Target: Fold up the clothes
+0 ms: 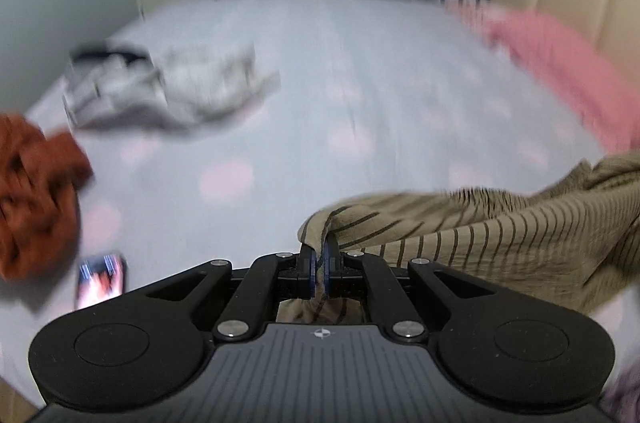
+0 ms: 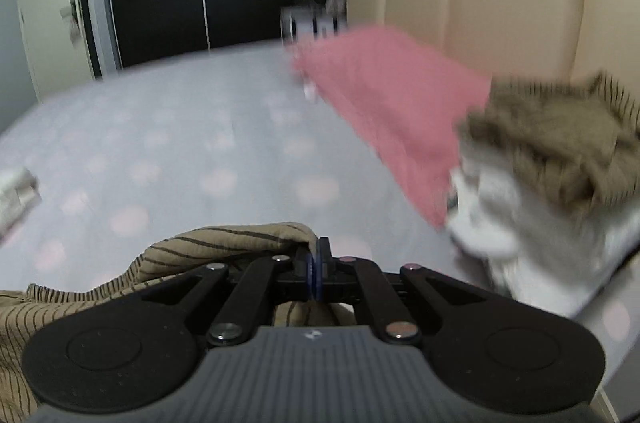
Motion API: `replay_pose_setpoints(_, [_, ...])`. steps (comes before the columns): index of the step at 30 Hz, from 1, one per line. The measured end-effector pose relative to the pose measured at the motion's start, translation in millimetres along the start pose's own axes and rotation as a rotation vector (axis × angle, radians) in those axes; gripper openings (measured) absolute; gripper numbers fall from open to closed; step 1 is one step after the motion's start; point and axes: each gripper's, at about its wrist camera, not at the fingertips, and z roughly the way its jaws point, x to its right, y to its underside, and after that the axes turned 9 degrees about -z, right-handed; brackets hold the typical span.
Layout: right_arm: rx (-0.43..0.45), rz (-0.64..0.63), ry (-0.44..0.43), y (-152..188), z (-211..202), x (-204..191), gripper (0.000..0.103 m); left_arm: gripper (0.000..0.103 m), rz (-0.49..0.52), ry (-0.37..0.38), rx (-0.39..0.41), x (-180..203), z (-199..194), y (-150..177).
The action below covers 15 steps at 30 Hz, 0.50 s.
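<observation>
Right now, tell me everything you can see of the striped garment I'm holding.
The striped garment is tan, thin soft fabric with narrow dark stripes, creased and bunched. The left gripper has its jaws shut on one bunched edge; the right gripper has its jaws shut on another. From the left wrist view it trails off to the right; from the right wrist view, off to the left. It hangs slack between them over the dotted bedsheet. Whether it touches the sheet is unclear.

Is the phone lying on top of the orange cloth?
No, in the left wrist view the phone lies on the sheet beside the orange cloth, not on it.
</observation>
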Motion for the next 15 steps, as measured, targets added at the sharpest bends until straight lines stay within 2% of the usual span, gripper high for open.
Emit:
replay_pose_setpoints(3, [-0.099, -0.061, 0.006, 24, 17, -3, 0.003, 0.002, 0.012, -0.019, -0.123, -6, 25, 18])
replay_pose_setpoints(6, [-0.202, -0.102, -0.004, 51, 29, -1, 0.003, 0.002, -0.003, -0.023, -0.213, -16, 42, 31])
replay_pose_setpoints(8, [-0.265, -0.098, -0.014, 64, 38, 2, 0.003, 0.002, 0.031, -0.037, -0.257, -14, 49, 38])
replay_pose_setpoints(11, [-0.331, -0.127, -0.022, 81, 49, 0, 0.003, 0.002, 0.117, -0.072, -0.251, -1, 50, 42])
replay_pose_setpoints(13, [-0.329, -0.157, -0.025, 85, 47, -3, 0.006, 0.004, 0.157, -0.091, -0.224, 7, 45, 41])
replay_pose_setpoints(15, [-0.311, -0.184, -0.026, 81, 41, -4, 0.008, 0.013, 0.158, -0.104, -0.210, 7, 38, 36])
